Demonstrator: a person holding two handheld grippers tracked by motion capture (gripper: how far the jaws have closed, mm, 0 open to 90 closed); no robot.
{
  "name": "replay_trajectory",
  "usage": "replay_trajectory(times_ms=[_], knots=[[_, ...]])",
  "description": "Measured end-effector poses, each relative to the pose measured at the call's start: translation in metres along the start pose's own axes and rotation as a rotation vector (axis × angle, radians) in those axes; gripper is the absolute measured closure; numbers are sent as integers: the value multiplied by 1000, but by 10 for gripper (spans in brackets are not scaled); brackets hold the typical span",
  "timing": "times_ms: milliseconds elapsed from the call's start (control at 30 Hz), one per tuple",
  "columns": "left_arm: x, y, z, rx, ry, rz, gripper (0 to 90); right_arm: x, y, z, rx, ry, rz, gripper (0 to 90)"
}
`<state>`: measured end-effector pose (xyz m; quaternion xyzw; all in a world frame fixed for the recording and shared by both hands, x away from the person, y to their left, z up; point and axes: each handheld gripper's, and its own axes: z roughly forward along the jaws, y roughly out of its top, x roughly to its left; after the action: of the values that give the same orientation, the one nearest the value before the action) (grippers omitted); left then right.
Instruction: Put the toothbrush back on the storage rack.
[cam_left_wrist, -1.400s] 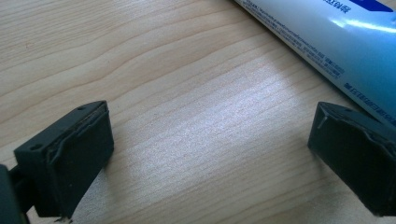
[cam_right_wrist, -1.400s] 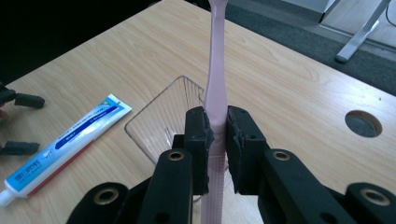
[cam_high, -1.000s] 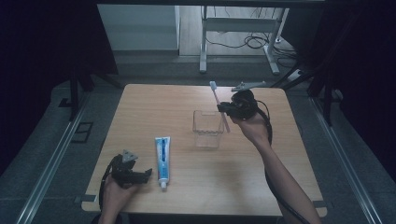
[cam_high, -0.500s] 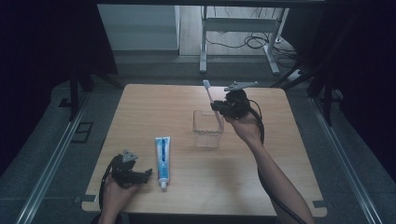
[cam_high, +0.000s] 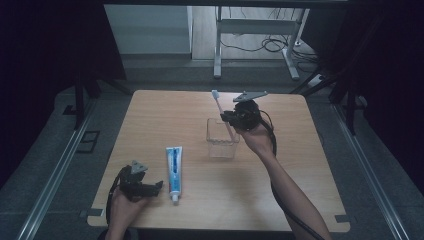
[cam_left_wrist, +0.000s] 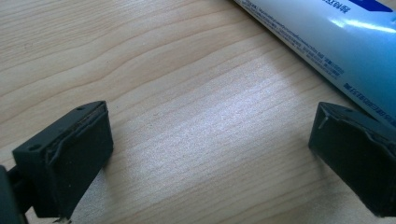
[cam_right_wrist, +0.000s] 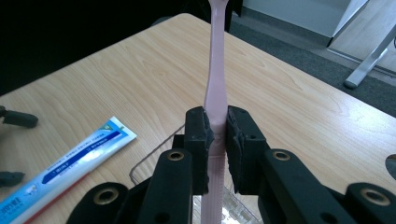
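Overhead, we saw the right gripper clamped on a pink toothbrush, which stood slightly tilted with its lower end inside the clear cup and its bristle head above the rim. Along that gripper's own jaws, we noted both pads pressed against the handle. We found the left gripper resting near the front edge of the table, jaws spread wide, just beside the toothpaste lying flat.
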<state>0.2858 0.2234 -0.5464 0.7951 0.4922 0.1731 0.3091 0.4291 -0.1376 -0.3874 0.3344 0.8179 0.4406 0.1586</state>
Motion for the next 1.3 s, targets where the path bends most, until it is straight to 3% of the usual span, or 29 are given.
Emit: replay_trajectory(times_ms=[333,1300], knots=[[0,0,0,0,0,1,0,1,-11,13,25,-14,-25,780],[0,0,0,1,0,0,0,1,-41,53,133,-25,-28,776]])
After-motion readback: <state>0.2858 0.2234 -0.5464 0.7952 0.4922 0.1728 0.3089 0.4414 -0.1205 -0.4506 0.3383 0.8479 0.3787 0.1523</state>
